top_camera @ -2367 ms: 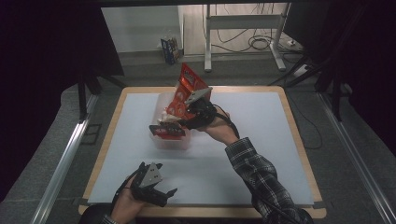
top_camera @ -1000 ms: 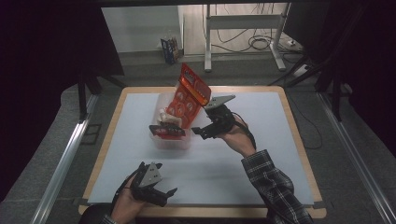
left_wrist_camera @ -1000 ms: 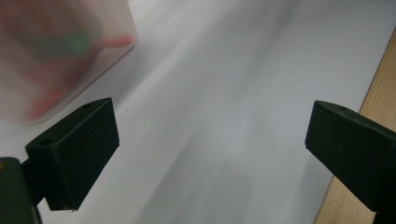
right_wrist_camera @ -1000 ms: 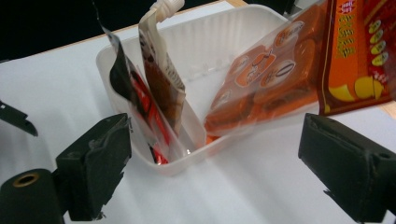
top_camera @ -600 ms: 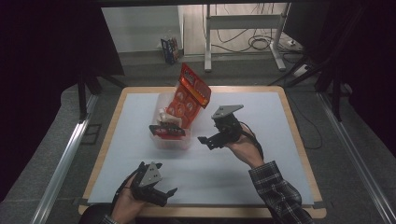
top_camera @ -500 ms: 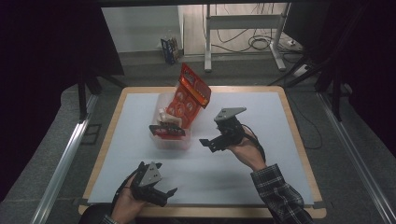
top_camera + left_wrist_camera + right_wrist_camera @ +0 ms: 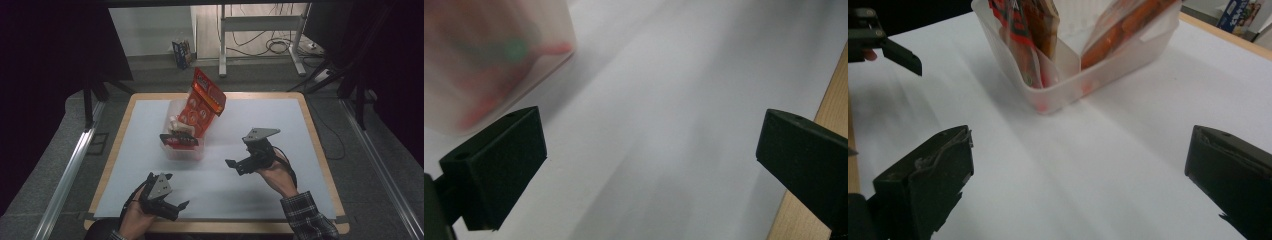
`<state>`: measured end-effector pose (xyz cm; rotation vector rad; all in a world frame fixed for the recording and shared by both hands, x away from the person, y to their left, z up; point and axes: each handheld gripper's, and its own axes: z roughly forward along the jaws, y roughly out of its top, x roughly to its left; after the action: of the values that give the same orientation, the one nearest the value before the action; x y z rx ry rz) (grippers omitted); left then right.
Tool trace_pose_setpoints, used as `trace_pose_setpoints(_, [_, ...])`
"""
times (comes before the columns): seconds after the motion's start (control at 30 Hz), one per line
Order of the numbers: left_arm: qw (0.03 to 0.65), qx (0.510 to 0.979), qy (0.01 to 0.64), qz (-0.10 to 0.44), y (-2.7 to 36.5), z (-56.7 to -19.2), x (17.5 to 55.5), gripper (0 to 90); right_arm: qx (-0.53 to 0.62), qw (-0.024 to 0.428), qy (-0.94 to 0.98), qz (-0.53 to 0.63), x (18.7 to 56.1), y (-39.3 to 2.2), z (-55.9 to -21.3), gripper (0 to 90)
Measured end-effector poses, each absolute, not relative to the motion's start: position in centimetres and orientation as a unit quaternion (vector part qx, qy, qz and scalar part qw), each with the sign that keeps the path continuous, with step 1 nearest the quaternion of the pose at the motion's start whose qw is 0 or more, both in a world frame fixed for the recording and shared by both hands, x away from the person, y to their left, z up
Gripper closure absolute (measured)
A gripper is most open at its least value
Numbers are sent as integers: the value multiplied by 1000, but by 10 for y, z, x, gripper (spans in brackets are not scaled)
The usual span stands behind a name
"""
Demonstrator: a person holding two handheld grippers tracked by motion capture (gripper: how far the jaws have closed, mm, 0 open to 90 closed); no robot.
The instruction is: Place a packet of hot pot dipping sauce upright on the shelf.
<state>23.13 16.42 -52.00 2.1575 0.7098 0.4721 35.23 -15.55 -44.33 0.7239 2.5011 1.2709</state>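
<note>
Snack packets standing in the clear tub (image 7: pixel 186 149)
We are holding both grippers, left (image 7: pixel 176 208) and right (image 7: pixel 230 163), wide and empty; packing seemingly done.

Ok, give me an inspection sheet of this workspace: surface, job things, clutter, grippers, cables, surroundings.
Surface: white sheet on a wood-edged table.
Job's things: clear plastic bin holding snack packets; a tall orange-red packet leans out of its far end.
Clutter: nothing seen on the sheet.
Grippers: left gripper open, empty, near the front edge; right gripper open, empty, apart from the bin.
Cables: one trails from the right gripper; more lie on the floor behind.
Surroundings: metal stand legs, small box on the floor, dark curtains.
</note>
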Motion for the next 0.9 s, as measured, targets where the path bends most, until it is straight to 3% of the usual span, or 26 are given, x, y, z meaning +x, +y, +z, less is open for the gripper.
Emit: trace_pose_setpoints(0.9, [392, 855, 274, 199, 164, -522, 231, 0, 270, 156, 862, 400, 305, -206, -486, 0])
